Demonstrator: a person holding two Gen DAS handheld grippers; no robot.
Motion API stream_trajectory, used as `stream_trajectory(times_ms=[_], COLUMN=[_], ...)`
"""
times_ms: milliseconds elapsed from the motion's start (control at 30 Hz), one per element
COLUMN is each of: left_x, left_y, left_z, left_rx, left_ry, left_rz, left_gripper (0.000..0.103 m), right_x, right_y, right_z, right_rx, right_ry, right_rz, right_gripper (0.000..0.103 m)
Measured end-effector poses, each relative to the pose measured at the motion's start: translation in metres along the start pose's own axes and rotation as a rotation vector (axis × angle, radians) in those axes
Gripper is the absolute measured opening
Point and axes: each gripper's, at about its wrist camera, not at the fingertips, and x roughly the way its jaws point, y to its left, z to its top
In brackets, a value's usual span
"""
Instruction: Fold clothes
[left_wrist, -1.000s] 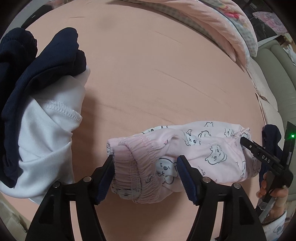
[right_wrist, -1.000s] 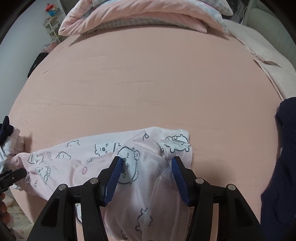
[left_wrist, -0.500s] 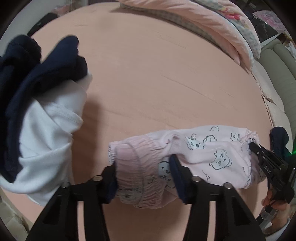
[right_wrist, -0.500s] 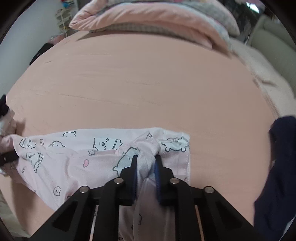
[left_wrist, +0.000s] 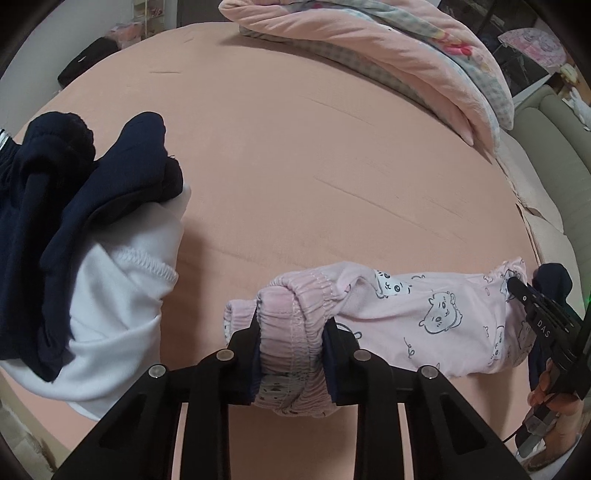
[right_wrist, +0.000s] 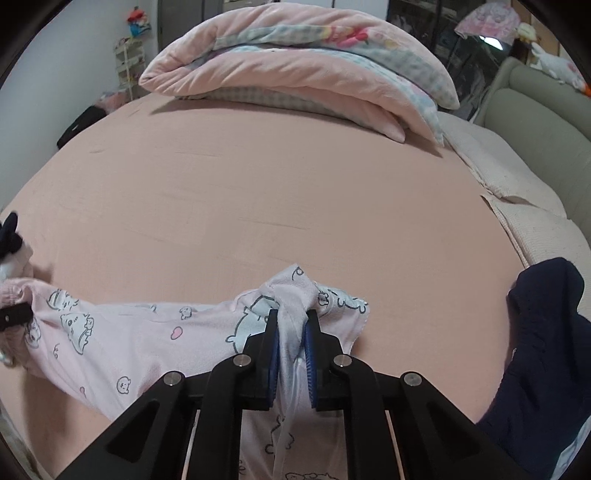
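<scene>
Pink pyjama trousers (left_wrist: 424, 317) printed with cartoon animals lie stretched across the near edge of the pink bed (left_wrist: 295, 166). My left gripper (left_wrist: 293, 350) has the gathered elastic waistband between its jaws, which are still closing, the pads pressing into the fabric. My right gripper (right_wrist: 292, 332) is shut on a bunched fold at the other end of the trousers (right_wrist: 147, 332). In the left wrist view, the right gripper's tip (left_wrist: 517, 291) shows at the far right. The left gripper's tip (right_wrist: 14, 315) is at the left edge of the right wrist view.
A heap of navy and white clothes (left_wrist: 74, 240) lies left of the waistband. Another navy garment (right_wrist: 543, 350) lies at the right edge. A folded pink quilt (right_wrist: 295, 66) sits at the bed's far side, a grey-green sofa (right_wrist: 535, 110) beyond. A hand (left_wrist: 554, 402) holds the right gripper.
Both grippers closed on the pink trousers: the right pinched a fold first, the left narrowed onto the waistband. The trousers pulled straighter between them.
</scene>
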Motion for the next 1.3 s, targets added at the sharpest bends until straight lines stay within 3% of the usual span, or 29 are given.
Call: stream_trajectory(times_ms=[367,733,833,900,967,1033,1100,1300], left_x=[0.019,0.036,0.036,0.03,0.02,0.008,-0.003,-0.02], left_y=[0.002,-0.019,-0.017,-0.012,-0.007,-0.005,-0.004,-0.013], left_z=[0.001,-0.013,-0.01,-0.006,-0.003,-0.001,-0.001,0.0], left_rx=[0.018,0.2,0.174,0.127,0.067,0.019,-0.008,0.02], left_ry=[0.037,0.06,0.084,0.102,0.099,0.083,0.06,0.022], left_rz=[0.049,0.182,0.166,0.113,0.02,-0.042,-0.074,-0.084], left_gripper=[0.024,0.026,0.029,0.05,0.066,0.074,0.081,0.082], right_x=[0.034,0.056,0.057,0.052,0.044,0.03,0.014,-0.018], right_y=[-0.008,-0.001,-0.002,-0.007,-0.013,-0.018,-0.023,-0.039], right_z=[0.013,0.006,0.007,0.01,0.012,0.014,0.014,0.014], right_rx=[0.012,-0.042,-0.038,0.004,0.047,0.069,0.079,0.127], right_ry=[0.045,0.118,0.139,0.142,0.133,0.095,0.06,0.032], right_rz=[0.011,-0.003,-0.001,0.031,0.057,0.057,0.066,0.102], right_gripper=[0.009,0.01,0.012,0.024,0.054,0.066,0.068,0.071])
